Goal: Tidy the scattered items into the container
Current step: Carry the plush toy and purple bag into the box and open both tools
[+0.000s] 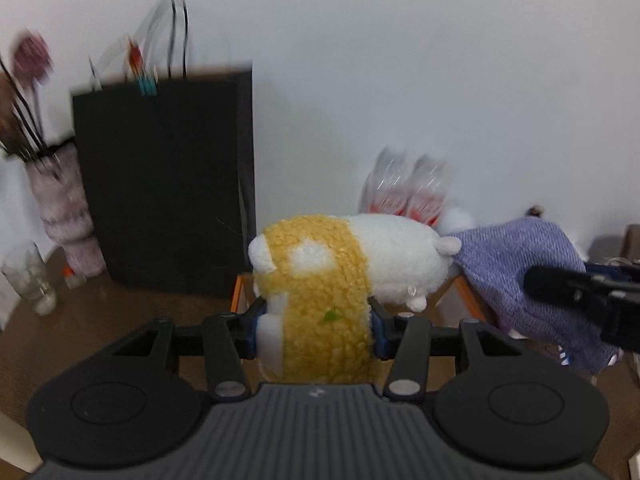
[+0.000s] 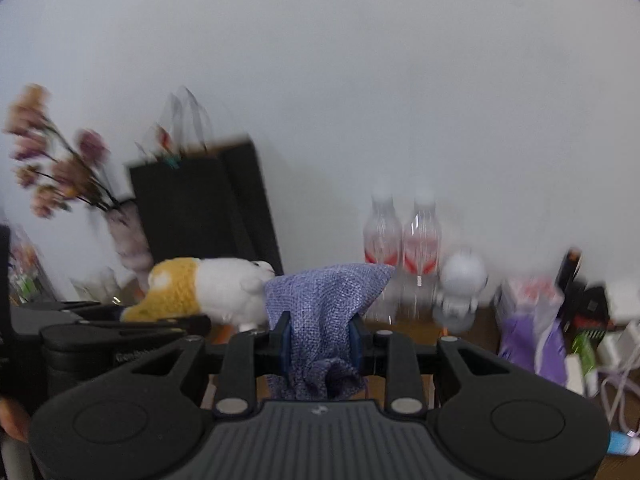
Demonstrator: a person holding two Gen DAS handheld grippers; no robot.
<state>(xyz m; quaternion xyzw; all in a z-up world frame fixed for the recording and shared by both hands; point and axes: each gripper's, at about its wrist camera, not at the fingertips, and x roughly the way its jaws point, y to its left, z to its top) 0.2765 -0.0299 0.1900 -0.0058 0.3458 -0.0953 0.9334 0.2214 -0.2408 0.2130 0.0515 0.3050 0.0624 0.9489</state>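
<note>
Between the blue pads of the left gripper (image 1: 318, 326), the yellow-and-white plush animal toy (image 1: 344, 264) is clamped at mid-body, the jaws standing partly apart at the toy's width, its white head jutting up and to the right beyond the fingertips. Nearest in the right wrist view, the right gripper (image 2: 320, 344) has its jaws drawn in narrow and pinched on a bunched lilac knitted cloth (image 2: 324, 300), which drapes up over the pads and hangs in a fold beneath them. Both loads are off the surface and just beside one another, the cloth's edge touching the plush toy's head. Just under and behind the plush toy, the orange rim of an open box (image 1: 239, 290) shows, most of it hidden. Brown wooden tabletop (image 1: 120, 312) lies bare to the left of the box. Farther back, a tall black paper bag (image 1: 164, 184) stands against the white wall (image 1: 400, 80), with two clear plastic bottles with red labels (image 2: 400, 240) to its right, blurred.
</note>
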